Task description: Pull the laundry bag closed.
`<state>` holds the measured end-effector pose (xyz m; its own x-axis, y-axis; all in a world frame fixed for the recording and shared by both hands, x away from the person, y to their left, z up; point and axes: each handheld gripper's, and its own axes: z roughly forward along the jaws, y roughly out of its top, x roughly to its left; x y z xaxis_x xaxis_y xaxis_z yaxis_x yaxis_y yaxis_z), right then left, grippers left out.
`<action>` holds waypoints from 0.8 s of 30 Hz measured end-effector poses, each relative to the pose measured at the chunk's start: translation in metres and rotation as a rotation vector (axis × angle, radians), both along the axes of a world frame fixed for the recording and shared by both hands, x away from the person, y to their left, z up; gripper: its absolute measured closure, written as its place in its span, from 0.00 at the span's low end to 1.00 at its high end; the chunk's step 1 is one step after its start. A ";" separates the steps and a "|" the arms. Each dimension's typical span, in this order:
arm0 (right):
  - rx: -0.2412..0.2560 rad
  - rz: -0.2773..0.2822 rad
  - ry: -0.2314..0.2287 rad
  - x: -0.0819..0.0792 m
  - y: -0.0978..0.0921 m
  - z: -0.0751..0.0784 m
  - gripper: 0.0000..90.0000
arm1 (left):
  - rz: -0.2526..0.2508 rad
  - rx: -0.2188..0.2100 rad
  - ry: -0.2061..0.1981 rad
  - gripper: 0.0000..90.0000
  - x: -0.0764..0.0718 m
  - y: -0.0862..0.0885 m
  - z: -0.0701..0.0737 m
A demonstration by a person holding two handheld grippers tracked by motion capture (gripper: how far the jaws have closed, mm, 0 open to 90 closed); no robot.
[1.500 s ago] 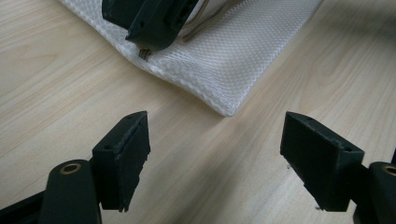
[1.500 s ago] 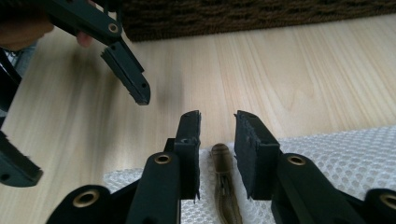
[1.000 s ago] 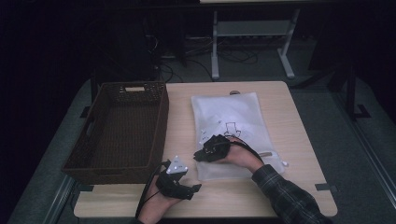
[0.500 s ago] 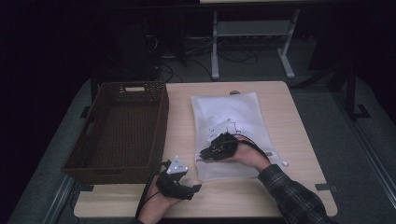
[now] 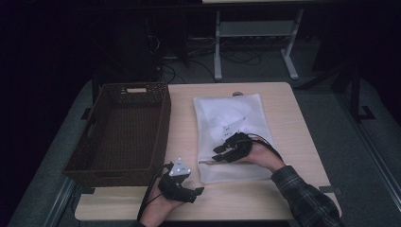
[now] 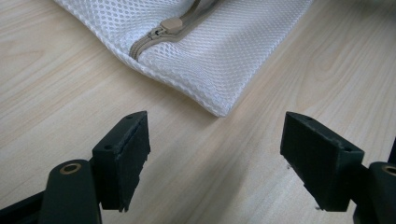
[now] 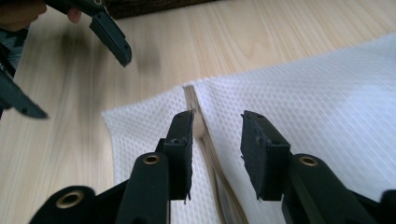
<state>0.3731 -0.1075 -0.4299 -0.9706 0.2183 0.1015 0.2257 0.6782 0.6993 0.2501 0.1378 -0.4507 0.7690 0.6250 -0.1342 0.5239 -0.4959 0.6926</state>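
Note:
A white mesh bag lies flat on the wooden table. Its beige zipper runs along the near edge, and the zipper pull sits close to the bag's near left corner. My right gripper rests low over the bag; its jaws are partly open and straddle the zipper without pinching it. At the table's front edge my left gripper stands wide open, a short way from the bag's corner, holding nothing.
A dark brown wicker basket with nothing visible inside stands on the left part of the table, just beyond the left hand. Bare tabletop lies between the basket and the bag. The floor beyond the table is dark, with a metal frame.
My right gripper has shifted slightly nearer along the bag and settled lower over the zipper. The left gripper has stayed put.

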 end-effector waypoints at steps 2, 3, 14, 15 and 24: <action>-0.009 -0.006 -0.001 0.001 -0.007 0.000 0.67 | -0.003 0.002 0.000 0.26 0.000 0.000 0.000; -0.014 -0.012 0.000 0.001 -0.009 -0.001 0.67 | -0.003 0.001 0.000 0.26 0.000 -0.001 0.000; -0.113 0.020 -0.005 0.004 -0.003 -0.030 0.61 | -0.006 0.005 0.003 0.26 0.001 -0.001 -0.001; -0.114 0.021 -0.010 0.003 -0.003 -0.031 0.61 | -0.006 0.005 0.004 0.26 0.001 -0.001 -0.001; -0.119 0.010 -0.071 -0.007 -0.003 -0.033 0.68 | -0.001 0.008 0.005 0.26 0.001 -0.001 -0.001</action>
<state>0.3665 -0.1101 -0.4629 -0.9767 0.2147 0.0061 0.1708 0.7593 0.6280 0.2512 0.1364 -0.4515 0.7689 0.6254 -0.1330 0.5268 -0.5018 0.6861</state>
